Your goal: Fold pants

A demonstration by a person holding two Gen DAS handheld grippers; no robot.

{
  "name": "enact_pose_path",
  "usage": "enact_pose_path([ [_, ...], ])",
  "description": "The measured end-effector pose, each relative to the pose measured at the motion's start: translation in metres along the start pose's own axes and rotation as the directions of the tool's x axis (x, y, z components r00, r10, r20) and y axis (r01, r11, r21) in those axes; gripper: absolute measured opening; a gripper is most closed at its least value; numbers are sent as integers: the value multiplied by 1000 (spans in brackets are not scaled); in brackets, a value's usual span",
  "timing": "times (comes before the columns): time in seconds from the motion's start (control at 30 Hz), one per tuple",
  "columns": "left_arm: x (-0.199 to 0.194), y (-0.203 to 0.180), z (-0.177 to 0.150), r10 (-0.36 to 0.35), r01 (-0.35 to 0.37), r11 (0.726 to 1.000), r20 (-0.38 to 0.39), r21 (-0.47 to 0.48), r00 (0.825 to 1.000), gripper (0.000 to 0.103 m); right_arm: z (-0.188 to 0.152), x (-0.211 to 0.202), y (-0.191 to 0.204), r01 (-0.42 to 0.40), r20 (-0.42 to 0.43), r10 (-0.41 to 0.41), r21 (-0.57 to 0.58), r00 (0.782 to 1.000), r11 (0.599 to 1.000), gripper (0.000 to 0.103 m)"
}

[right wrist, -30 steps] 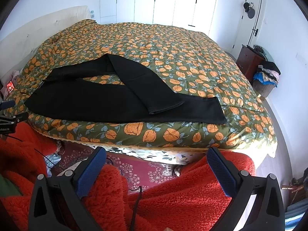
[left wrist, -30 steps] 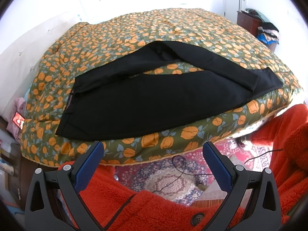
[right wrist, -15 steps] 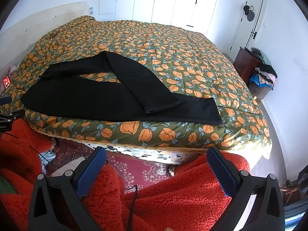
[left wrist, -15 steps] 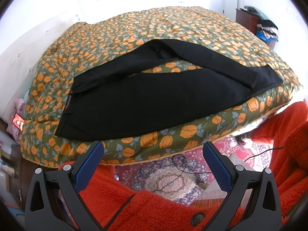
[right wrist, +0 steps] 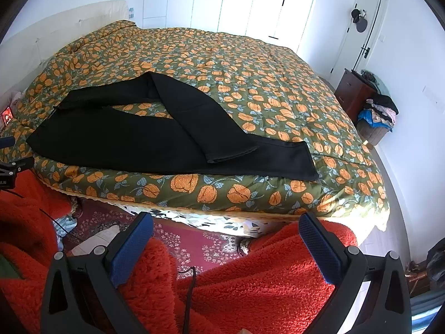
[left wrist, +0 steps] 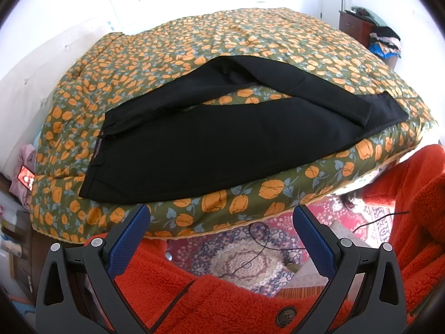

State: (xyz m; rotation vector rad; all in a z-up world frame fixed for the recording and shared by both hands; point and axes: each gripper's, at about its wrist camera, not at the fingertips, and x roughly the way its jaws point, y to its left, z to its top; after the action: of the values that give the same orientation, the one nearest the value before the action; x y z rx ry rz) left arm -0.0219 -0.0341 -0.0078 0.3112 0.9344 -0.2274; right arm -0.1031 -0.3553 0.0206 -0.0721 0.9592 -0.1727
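Holding both grippers back from the bed, nothing gripped. My left gripper has its blue pads spread wide, empty, hanging over the red fleece coat and the patterned rug. My right gripper is spread wide too, empty, over the same coat.

Black pants lie flat on the floral quilt near the bed's front edge, apart from both grippers. In the left wrist view they sit at 12 o'clock from the pads, waistband end toward 10 o'clock, hems toward 2 o'clock. One leg runs along the front edge of the quilt; the other leg bends away and crosses back over it, its hem resting on the lower leg near the hem end. A wedge of quilt shows between the two legs.

In the right wrist view the pants lie from 10 to 12 o'clock, hem corner nearest at about 1 o'clock. Floral quilt fills the middle.

A wooden cabinet with a pile of clothes beside it stands at 2 o'clock by the wall. A black cable trails across the rug.
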Motion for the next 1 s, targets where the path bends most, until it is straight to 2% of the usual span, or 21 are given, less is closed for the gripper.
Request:
enact_pose_path([
  [1.0,0,-1,1,2,-2,1000,-1,0,1000,102,-4,7,-4,3,-32,-2,29,999,1000,103],
])
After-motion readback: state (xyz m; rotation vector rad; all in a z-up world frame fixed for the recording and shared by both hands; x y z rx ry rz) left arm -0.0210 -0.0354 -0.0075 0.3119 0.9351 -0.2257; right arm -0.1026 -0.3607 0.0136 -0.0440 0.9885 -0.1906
